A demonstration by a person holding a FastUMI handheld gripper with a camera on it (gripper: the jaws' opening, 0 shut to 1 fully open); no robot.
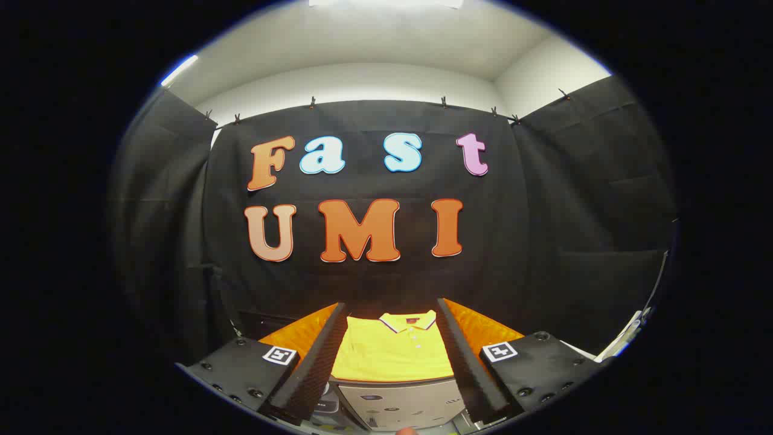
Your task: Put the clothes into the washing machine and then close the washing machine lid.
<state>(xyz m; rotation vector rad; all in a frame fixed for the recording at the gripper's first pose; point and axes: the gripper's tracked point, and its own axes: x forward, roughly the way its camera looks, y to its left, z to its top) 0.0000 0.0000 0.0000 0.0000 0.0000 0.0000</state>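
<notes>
Gripper view: the gripper (392, 353) is held level, looking forward at the booth's black wall, jaws spread wide with nothing between the pads. One finger (314, 362) sits left, the other finger (468, 362) right, both apart from the cloth.

A yellow polo shirt (392, 353) lies folded flat just ahead of the jaws, framed between the two fingers, collar (408, 322) on the far side toward the wall. It rests on an orange surface (483, 326) that shows on both sides of the fingers; likely a cloth over the table, cannot tell for sure.

Nearer than the shirt, low between the fingers, is a pale panel with small dark marks (401, 408), probably the washing machine's top or control face. Whether its lid is open or down cannot be told from this angle; the drum opening is not visible.

A small bit of a fingertip or hand (406, 431) pokes in at the very near edge.

Progress, as a judgement: task at the start. Shirt is untouched on the orange surface, not gripped, not in the machine. Left to do: drop the jaws onto the shirt, pinch it, lift, carry it into the machine, release, then shut the lid. Loose fabric may unfold or trail on lift.
</notes>
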